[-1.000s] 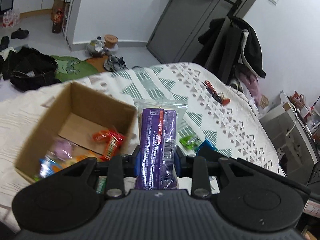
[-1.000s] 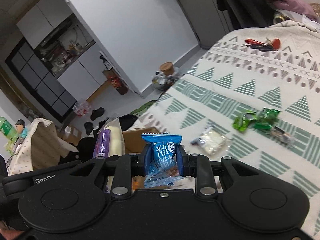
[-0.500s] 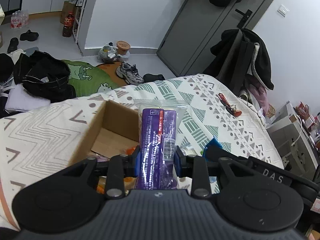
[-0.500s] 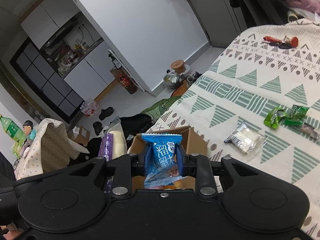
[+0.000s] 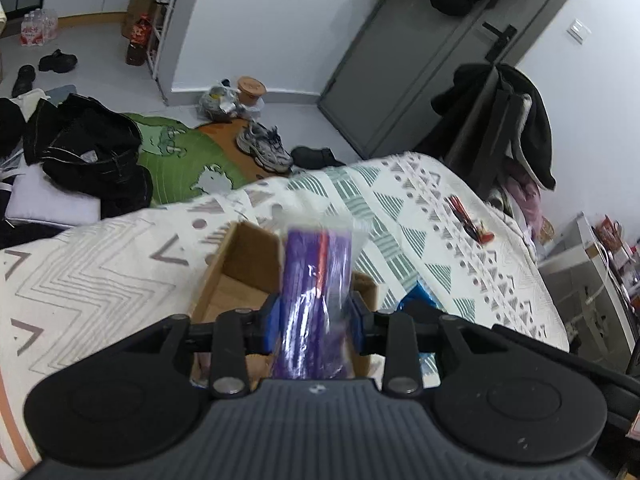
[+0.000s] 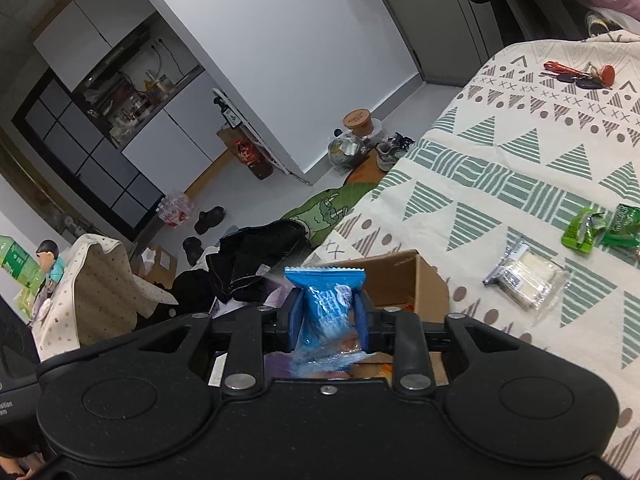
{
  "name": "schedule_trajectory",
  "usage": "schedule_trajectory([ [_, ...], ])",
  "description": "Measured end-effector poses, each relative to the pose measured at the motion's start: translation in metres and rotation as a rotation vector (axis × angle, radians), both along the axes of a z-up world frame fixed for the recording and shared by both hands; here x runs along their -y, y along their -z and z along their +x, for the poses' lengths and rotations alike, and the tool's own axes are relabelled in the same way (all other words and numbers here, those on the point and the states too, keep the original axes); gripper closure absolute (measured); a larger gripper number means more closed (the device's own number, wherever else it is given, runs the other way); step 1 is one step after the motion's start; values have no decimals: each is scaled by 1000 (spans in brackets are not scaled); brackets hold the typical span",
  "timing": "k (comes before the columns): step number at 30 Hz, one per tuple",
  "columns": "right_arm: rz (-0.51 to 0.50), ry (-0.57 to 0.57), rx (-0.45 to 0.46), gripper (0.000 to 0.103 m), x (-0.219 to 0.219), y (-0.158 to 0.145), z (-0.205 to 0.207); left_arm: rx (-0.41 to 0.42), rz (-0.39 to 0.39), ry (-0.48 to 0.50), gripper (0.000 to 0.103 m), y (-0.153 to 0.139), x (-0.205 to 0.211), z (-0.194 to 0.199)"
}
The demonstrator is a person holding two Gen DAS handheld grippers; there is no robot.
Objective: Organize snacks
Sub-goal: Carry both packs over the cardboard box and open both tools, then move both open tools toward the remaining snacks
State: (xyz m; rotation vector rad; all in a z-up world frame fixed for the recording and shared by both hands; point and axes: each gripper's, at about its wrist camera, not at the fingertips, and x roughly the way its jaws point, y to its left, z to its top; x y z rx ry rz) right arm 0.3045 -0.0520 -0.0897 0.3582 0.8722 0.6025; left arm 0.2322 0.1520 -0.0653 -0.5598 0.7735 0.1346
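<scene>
Only the right wrist view catches the green packets point(image 6: 600, 228) and clear packet point(image 6: 528, 276) on the bed point(image 6: 520, 160), right of the cardboard box point(image 6: 404, 276). Over that box, both tools' jaws have just been easing apart: the left tool point(image 5: 316, 316) has the purple packet point(image 5: 316, 280) between them, the right tool point(image 6: 328, 316) the blue packet point(image 6: 326, 300).

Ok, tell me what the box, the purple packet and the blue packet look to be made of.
Box: plain brown cardboard, matte, judging by its dull tan walls and cut edges.
Purple packet: probably clear glossy plastic film over a purple wrapper; it shows streaky highlights, though the picture is blurred.
Blue packet: shiny plastic film, it seems, with a serrated sealed top edge and crinkles.
</scene>
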Motion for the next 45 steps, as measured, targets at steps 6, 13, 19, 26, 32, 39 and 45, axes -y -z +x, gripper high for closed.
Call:
schedule_trajectory([
  [6,-30,19,-4,49,11,3,-1,-9,2,-29,53,3,-11,-8],
  [13,-105,19,14,24,40,1,-11,-20,34,-64,32,7,-7,-21],
  [19,-130,9,43,7,68,-10,-19,-19,54,-51,20,0,9,-28],
  [26,-163,53,85,0,109,-20,-24,-25,79,-19,15,-12,39,-34],
  [32,-197,88,82,0,149,-25,-19,-5,63,24,14,-21,70,-34],
  [39,-166,146,67,0,195,-19,-3,-16,57,40,13,-27,100,-25],
  [45,-136,200,41,0,227,8,7,-6,76,59,13,-27,130,-13],
])
